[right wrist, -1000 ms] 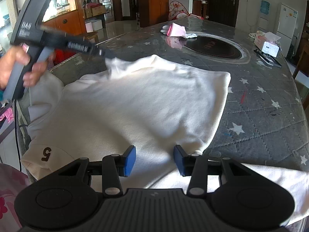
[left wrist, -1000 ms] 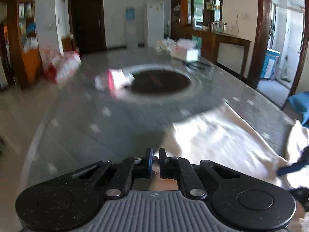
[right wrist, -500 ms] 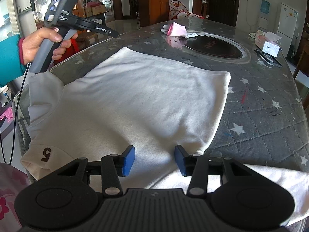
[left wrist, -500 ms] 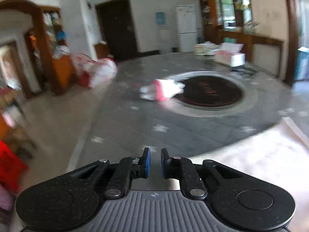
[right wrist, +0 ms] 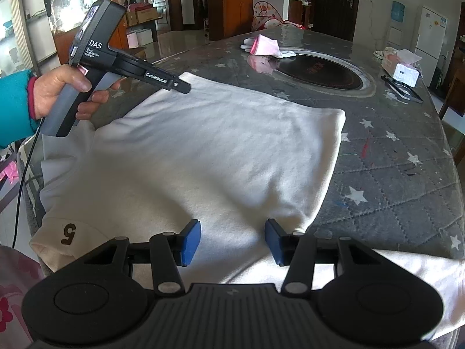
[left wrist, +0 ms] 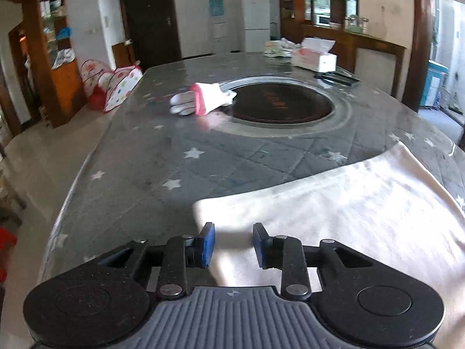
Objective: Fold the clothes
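The cream garment (right wrist: 221, 151) lies flat on the star-patterned table (right wrist: 392, 174); the left gripper (left wrist: 232, 241), jaws opening and empty over its far corner, should seat both pads around one edge before lifting, while the right gripper (right wrist: 232, 241) hovers parted, holding nothing.

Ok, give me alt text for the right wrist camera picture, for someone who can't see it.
A cream sweatshirt lies spread on a grey star-patterned table, the right tongs open just above its near edge. At upper left a hand holds the left tongs over the far corner, opening, nothing between them.
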A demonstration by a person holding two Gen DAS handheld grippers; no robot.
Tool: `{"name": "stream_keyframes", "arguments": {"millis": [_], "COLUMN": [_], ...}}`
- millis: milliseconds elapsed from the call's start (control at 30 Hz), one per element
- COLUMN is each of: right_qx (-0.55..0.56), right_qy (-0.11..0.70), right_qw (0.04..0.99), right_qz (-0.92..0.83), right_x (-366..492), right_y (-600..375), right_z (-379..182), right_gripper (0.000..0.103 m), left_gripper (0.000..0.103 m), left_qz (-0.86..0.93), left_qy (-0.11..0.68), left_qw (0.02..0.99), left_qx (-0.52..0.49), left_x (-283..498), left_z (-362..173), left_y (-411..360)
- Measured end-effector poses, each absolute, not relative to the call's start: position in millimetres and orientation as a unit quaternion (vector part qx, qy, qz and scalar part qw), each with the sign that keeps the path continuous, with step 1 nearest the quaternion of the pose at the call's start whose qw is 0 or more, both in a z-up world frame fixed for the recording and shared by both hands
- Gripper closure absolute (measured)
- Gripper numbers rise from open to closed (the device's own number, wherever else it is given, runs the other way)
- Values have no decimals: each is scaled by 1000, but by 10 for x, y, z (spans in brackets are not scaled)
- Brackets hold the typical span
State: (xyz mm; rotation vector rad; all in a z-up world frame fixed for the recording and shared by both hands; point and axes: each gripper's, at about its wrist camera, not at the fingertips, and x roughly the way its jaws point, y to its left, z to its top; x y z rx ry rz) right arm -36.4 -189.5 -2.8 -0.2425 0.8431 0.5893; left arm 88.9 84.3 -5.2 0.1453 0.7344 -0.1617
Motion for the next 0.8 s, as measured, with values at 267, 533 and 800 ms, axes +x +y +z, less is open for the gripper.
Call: {"name": "stream_keyframes", "arguments": {"millis": [267,533,800], "right_qx": [-117,-114,-122], "right_qy": [383,389,382], "right_qw": [872,874,875], "right_qz": [281,268,272], "right_x": [-335,-245,-323], "right_y": [-1879,-1904,-1869], "right_z": [22,-72,-24], "right_gripper": [53,53,52], "left_gripper": [67,67,67], "left_qz": [-133,-189,-174], "left_qy": [351,351,364], "left_qw": [924,915,914], "left_qx": [71,59,38], "left_x": [272,-376,-418], "left_z": [175,97,-76], "left_y": [785,692,837]}}
